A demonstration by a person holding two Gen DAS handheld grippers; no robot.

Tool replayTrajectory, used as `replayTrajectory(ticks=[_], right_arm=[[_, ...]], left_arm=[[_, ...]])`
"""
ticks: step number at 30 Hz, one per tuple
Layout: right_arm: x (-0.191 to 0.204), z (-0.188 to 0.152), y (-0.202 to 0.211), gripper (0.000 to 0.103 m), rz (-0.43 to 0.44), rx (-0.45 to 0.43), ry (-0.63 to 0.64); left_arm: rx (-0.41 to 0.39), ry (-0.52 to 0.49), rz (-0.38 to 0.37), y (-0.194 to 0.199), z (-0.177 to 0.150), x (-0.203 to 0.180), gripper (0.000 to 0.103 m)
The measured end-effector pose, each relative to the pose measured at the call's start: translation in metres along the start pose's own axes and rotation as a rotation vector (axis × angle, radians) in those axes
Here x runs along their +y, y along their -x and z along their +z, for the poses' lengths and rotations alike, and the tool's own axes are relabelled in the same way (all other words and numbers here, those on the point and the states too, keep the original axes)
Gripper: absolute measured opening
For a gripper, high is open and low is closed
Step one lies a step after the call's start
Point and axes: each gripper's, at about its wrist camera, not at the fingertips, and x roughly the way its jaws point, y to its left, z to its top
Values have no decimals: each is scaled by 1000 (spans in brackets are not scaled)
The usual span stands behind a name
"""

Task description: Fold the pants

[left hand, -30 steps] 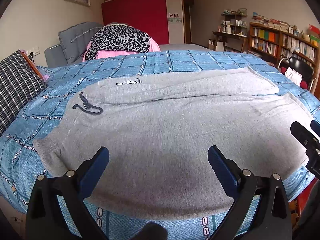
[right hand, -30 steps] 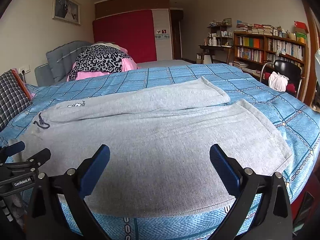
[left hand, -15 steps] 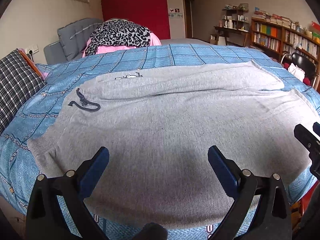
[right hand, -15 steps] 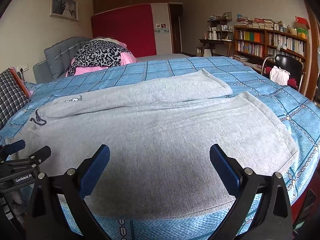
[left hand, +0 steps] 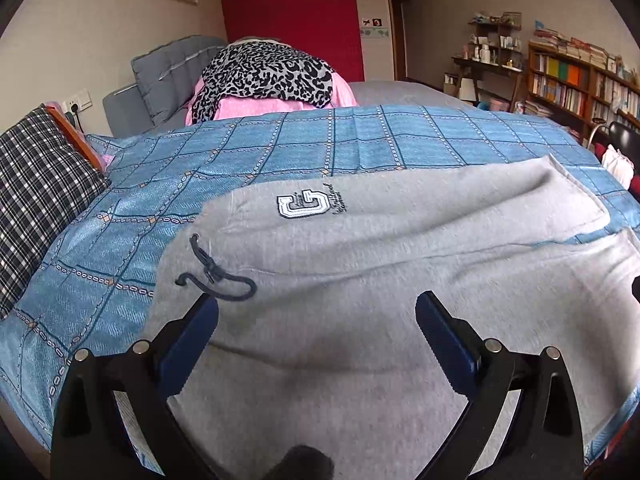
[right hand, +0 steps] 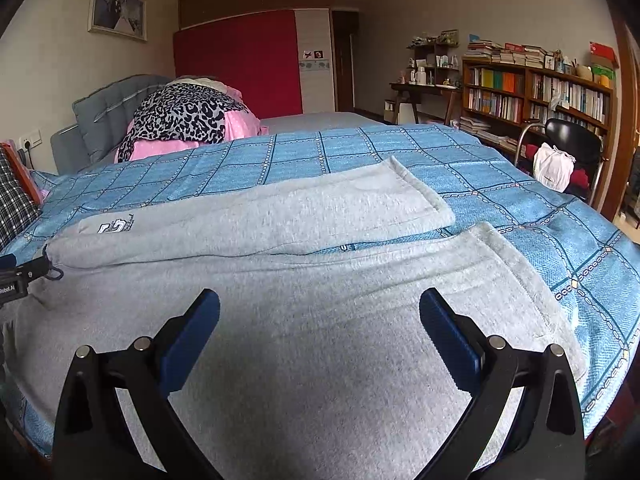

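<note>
Grey sweatpants (left hand: 360, 264) lie spread flat on the blue checked bedspread (left hand: 320, 144), waistband to the left, legs running right. A dark drawstring (left hand: 212, 276) and a white letter patch (left hand: 302, 205) mark the waist end. My left gripper (left hand: 316, 320) is open and empty, low over the waist part of the near leg. My right gripper (right hand: 319, 316) is open and empty over the near leg (right hand: 360, 300), towards the cuff end. The far leg (right hand: 280, 212) lies apart from it. The left gripper's tip (right hand: 16, 276) shows at the left edge of the right wrist view.
A checked pillow (left hand: 36, 196) lies at the left. A leopard-print and pink bedding pile (left hand: 272, 80) and a grey headboard cushion (left hand: 168, 68) are at the back. Bookshelves (right hand: 540, 96) and a black chair (right hand: 568, 140) with a white bag stand to the right of the bed.
Both grippers have moved forward and lower over the pants. The left one has shifted towards the waistband and drawstring. Both stayed open.
</note>
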Motion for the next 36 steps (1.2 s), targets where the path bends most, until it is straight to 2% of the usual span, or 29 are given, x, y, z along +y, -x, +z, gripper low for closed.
replayTrajectory(ticks=[7, 16, 20, 24, 29, 33, 36], right_arm=[[-10, 12, -33, 101, 5, 43, -3], [-14, 22, -62, 101, 1, 73, -8], [-13, 24, -72, 101, 6, 94, -3], [-10, 24, -76, 101, 8, 101, 3], [-7, 21, -79, 101, 0, 115, 11], [-3, 20, -82, 101, -5, 127, 35], [0, 19, -83, 101, -5, 131, 54]], left_arm=[[77, 44, 11, -50, 50, 43, 98], [185, 108, 35, -130, 94, 91, 98], [234, 150, -7, -162, 108, 111, 98], [286, 216, -37, -190, 111, 130, 98], [309, 230, -40, -209, 101, 136, 98], [338, 271, -60, -224, 88, 143, 91], [319, 256, -64, -225, 84, 143, 91]])
